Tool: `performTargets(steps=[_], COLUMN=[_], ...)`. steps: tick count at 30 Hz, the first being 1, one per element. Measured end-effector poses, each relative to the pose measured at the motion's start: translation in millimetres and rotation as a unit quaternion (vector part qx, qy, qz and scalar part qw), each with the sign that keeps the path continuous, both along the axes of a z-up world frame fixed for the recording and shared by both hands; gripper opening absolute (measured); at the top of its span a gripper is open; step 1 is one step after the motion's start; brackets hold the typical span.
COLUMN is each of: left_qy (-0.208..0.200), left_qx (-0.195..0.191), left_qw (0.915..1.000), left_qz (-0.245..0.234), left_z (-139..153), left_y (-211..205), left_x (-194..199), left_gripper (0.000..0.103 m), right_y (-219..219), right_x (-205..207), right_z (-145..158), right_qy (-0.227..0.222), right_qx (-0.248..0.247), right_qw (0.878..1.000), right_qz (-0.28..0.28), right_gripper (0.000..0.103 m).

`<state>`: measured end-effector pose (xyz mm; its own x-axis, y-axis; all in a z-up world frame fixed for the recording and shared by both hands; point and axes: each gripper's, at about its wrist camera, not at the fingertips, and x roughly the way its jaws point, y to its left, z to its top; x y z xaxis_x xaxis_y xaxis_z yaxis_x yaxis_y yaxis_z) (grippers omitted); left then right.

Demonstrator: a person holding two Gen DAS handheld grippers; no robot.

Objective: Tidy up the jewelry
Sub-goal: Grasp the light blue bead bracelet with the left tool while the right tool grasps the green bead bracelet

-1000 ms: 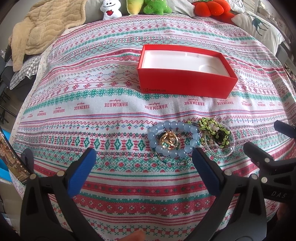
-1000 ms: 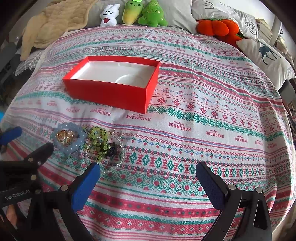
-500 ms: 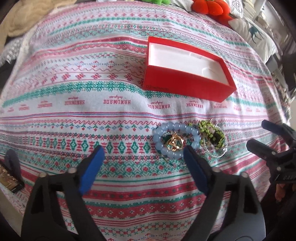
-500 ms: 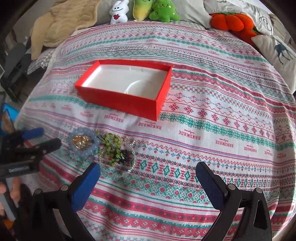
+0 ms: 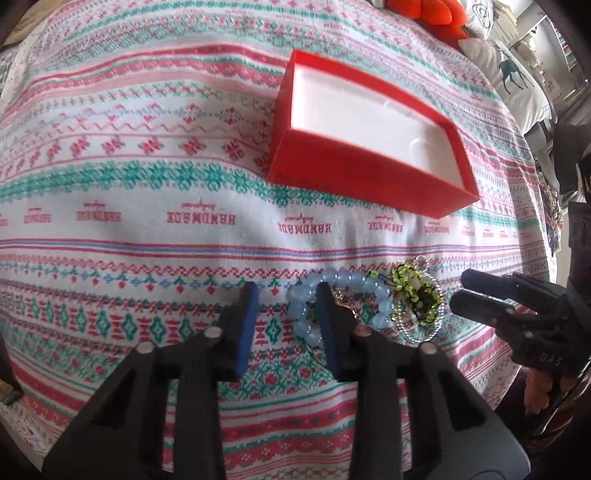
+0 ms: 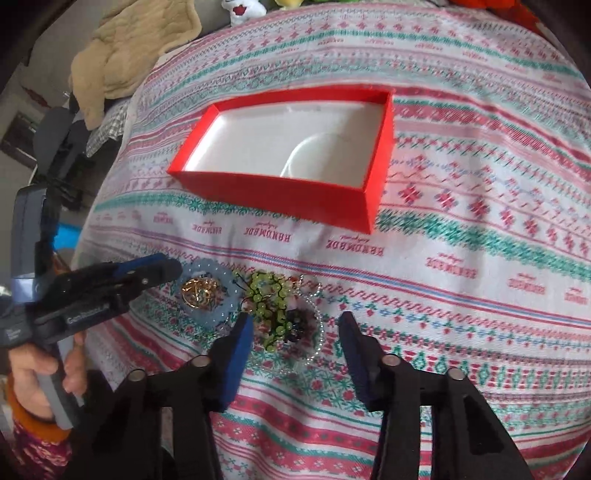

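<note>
The left gripper point(image 5: 286, 295) is pointing steeply down at the patterned bedspread point(image 5: 147, 192) with its jaws closing; the left rim of the pale blue bead bracelet point(image 5: 382, 308) is lying between the blue pads, but the pads are not yet pressing on it. A small gold piece point(image 6: 199, 290) is sitting inside the ring of that bracelet. The right gripper point(image 6: 295, 321) is likewise angling down with its jaws closing; the green bead bracelet point(image 6: 267, 295), dark beads and a thin silver chain point(image 6: 319, 332) are lying between its fingers without clear contact, so the jaws are still open. The two bracelets are touching, side by side, on the bedspread. Beyond them, well apart, a red box point(image 6: 280, 194) with a white lining is standing open and holding nothing. At the far edge of the bed, a beige blanket point(image 6: 129, 48) is lying bunched, with an orange plush point(image 5: 436, 14) and a white plush toy point(image 6: 242, 9) partly in view.
</note>
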<state>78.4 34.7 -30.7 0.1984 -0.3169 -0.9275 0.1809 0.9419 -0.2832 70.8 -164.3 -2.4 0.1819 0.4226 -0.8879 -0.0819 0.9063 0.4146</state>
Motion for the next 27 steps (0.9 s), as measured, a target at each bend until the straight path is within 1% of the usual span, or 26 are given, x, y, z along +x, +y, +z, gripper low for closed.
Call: performTargets(steps=[3, 8, 10, 11, 12, 14, 15, 16, 20, 27], left_qy=[0.002, 0.001, 0.001, 0.001, 0.001, 0.003, 0.002, 0.004, -0.009, -0.048], left_qx=[-0.001, 0.001, 0.002, 0.002, 0.003, 0.004, 0.004, 0.002, 0.013, -0.009], left_qw=[1.0, 0.9999, 0.9998, 0.9998, 0.9997, 0.9996, 0.9996, 0.9996, 0.9993, 0.9977], left_qz=[-0.005, -0.014, -0.019, -0.022, -0.024, -0.028, -0.028, -0.028, -0.034, -0.046], left_z=[-3.3, -5.6, -6.6, -7.1, -8.0, -9.5, -9.2, -8.8, -3.8, 24.5], left_y=[-2.0, -6.2, -8.1, -8.5, -9.2, -10.0, -9.8, -10.3, -17.7, -25.7], left_x=[2.7, 8.8, 9.1, 8.7, 8.6, 8.0, 7.6, 7.5, 5.7, -2.5], left_gripper=[0.028, 0.022, 0.022, 0.021, 0.021, 0.02, 0.013, 0.013, 0.012, 0.012], right_y=[5.4, 17.6, 25.4, 31.8, 34.5, 40.3, 43.1, 43.9, 50.5, 52.1], right_x=[6.4, 15.8, 20.7, 24.6, 25.7, 28.0, 28.9, 29.5, 31.0, 25.6], right_z=[-6.1, -10.0, -12.0, -13.9, -15.2, -18.7, -19.6, -19.4, -12.5, 11.9], right_qy=[0.005, 0.011, 0.012, 0.011, 0.012, 0.015, 0.015, 0.014, 0.0, -0.035], right_qx=[0.001, -0.004, -0.01, -0.015, -0.018, -0.022, -0.023, -0.024, -0.017, 0.001], right_qw=[1.0, 1.0, 1.0, 1.0, 0.999, 0.999, 0.999, 0.999, 0.999, 0.999], right_qz=[0.003, 0.012, 0.019, 0.023, 0.026, 0.031, 0.033, 0.034, 0.035, 0.036], right_gripper=[0.031, 0.02, 0.018, 0.016, 0.012, 0.009, 0.009, 0.009, 0.007, 0.006])
